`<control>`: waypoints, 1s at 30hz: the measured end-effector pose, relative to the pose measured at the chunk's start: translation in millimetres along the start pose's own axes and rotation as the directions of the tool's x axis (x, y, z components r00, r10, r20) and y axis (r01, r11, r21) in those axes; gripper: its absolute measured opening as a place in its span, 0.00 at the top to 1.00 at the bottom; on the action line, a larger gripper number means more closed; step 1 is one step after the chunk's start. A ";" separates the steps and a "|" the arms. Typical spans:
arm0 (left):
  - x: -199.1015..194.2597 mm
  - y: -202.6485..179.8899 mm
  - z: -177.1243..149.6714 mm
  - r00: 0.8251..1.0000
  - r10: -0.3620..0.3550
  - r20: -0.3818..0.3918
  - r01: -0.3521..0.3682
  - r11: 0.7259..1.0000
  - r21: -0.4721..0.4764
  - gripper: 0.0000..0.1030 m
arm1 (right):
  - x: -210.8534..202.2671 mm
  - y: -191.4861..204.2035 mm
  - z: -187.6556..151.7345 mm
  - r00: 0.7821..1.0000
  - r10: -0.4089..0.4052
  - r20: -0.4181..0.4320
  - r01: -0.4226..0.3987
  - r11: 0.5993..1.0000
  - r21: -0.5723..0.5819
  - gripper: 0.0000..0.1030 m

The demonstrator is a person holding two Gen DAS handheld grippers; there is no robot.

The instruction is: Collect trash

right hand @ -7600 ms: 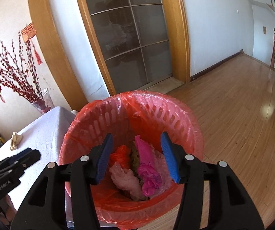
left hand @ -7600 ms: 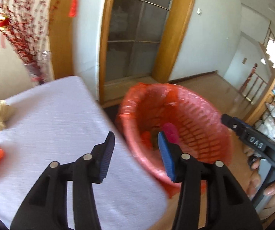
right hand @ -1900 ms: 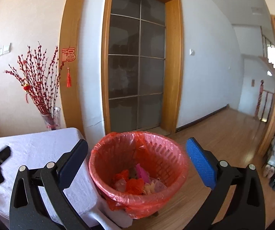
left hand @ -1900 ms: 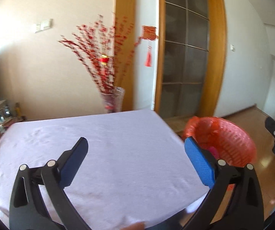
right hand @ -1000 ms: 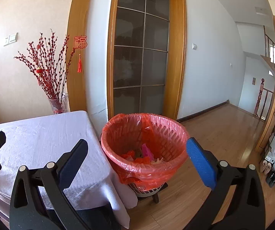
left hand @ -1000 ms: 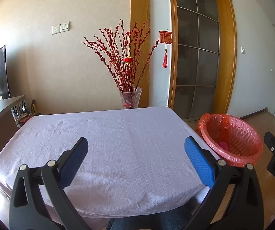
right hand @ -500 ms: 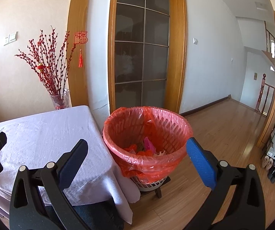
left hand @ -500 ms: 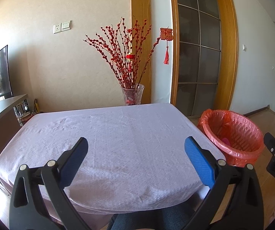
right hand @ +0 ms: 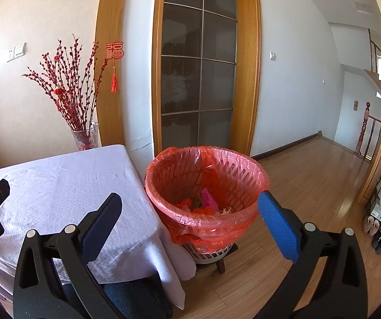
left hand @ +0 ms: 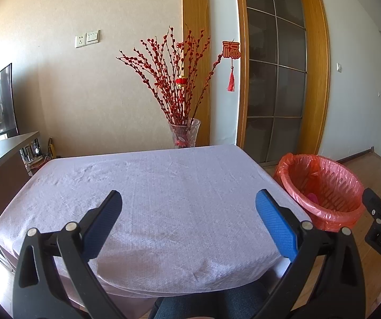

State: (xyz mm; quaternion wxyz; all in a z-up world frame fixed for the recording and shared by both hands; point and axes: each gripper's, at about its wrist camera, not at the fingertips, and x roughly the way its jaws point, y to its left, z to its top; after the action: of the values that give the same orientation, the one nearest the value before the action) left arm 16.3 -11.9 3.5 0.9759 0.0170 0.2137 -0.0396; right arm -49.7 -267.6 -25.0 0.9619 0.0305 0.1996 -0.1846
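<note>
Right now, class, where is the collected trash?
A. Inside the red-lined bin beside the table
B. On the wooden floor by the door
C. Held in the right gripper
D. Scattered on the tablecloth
A: crumpled pink and orange scraps lie inside the red-lined bin, which stands beside the table, while the right gripper is open and holds nothing.

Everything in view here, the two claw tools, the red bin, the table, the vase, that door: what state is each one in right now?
left gripper: open, holding nothing.
right gripper: open, holding nothing.
trash bin: upright beside the table, red bag lining it.
trash: crumpled pieces lying inside the bin.
tablecloth: spread flat, bare.
vase: upright, holding red branches.
glass door: closed.
</note>
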 end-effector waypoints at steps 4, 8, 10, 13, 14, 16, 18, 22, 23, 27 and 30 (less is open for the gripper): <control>-0.8 -0.1 0.8 1.000 -0.001 0.004 0.001 1.000 -0.003 0.04 | 0.9 -0.2 0.4 1.000 0.004 -0.002 -0.004 1.000 -0.004 0.02; -1.4 -0.8 1.6 1.000 -0.003 0.005 0.003 1.000 -0.002 0.04 | 0.8 -0.4 0.4 1.000 0.004 -0.002 -0.004 1.000 -0.004 0.02; -1.0 -1.2 1.7 1.000 -0.003 0.004 0.003 1.000 -0.002 0.04 | 0.8 -0.2 0.5 1.000 0.004 -0.003 -0.004 1.000 -0.004 0.02; -1.0 -1.7 2.3 1.000 -0.005 0.002 0.005 1.000 -0.002 0.04 | 0.7 0.1 0.5 1.000 0.003 -0.003 -0.003 1.000 -0.004 0.02; -1.1 -1.6 2.4 1.000 -0.005 0.002 0.005 1.000 -0.002 0.04 | 0.7 0.0 0.5 1.000 0.004 -0.003 -0.004 1.000 -0.003 0.02; -1.0 -1.7 2.4 1.000 -0.005 0.002 0.005 1.000 -0.003 0.04 | 0.7 0.0 0.6 1.000 0.003 -0.003 -0.003 1.000 -0.003 0.02; -0.9 -1.8 2.2 1.000 -0.006 0.001 0.006 1.000 -0.003 0.04 | 0.8 -0.3 0.7 1.000 0.004 -0.003 -0.004 1.000 -0.003 0.02; -0.7 -3.3 1.9 1.000 -0.006 -0.002 0.006 1.000 -0.001 0.04 | 0.8 -0.1 0.7 1.000 0.005 -0.005 -0.005 1.000 -0.003 0.02; -0.6 -3.6 1.8 1.000 -0.006 -0.003 0.006 1.000 -0.001 0.04 | 0.7 -0.1 0.6 1.000 0.005 -0.005 -0.005 1.000 -0.003 0.02; -0.8 -3.7 1.9 1.000 -0.006 -0.003 0.006 1.000 -0.002 0.04 | 1.3 -0.8 0.5 1.000 0.005 -0.005 -0.005 1.000 -0.003 0.02; -0.3 -4.2 0.9 1.000 -0.008 -0.006 0.008 1.000 -0.001 0.04 | 1.3 -0.6 0.4 1.000 0.006 -0.006 -0.006 1.000 -0.003 0.02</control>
State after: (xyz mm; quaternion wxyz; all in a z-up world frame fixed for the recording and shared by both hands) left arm 16.1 -16.2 4.4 0.9752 0.0160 0.2165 -0.0431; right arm -48.7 -268.6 -25.1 0.9618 0.0304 0.2029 -0.1813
